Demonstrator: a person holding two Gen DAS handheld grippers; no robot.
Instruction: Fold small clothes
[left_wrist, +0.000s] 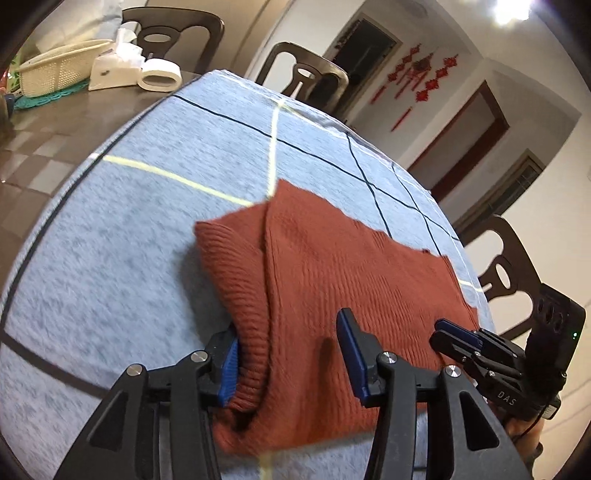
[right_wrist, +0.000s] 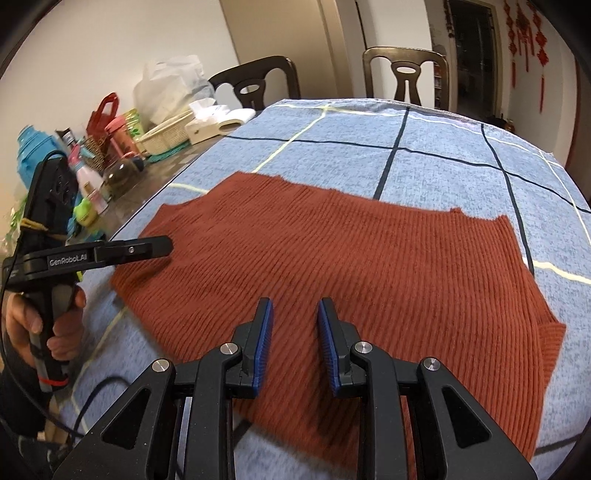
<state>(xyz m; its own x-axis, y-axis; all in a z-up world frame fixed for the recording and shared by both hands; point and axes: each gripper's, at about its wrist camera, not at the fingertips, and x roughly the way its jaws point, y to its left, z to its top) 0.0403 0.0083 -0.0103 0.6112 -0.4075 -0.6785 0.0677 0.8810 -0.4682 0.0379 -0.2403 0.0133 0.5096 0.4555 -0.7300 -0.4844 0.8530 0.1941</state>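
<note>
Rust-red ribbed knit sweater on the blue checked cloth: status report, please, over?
Left gripper open, jaws astride sweater's folded edge. Right gripper open above it, holding nothing. Sweater partly folded, flat on blue checked cloth. Nothing in the way.

One rust-red knit garment (right_wrist: 351, 266) lies on one blue checked cloth (right_wrist: 443, 162); two grippers, left (left_wrist: 291, 354) and right (right_wrist: 295, 343); three dark chairs (left_wrist: 303, 74) in the left view.

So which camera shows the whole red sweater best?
The right wrist view: the red sweater lies spread across the blue blanket with nearly all its edges visible. The left wrist view sees it close up, partly hidden behind the left claw.
</note>
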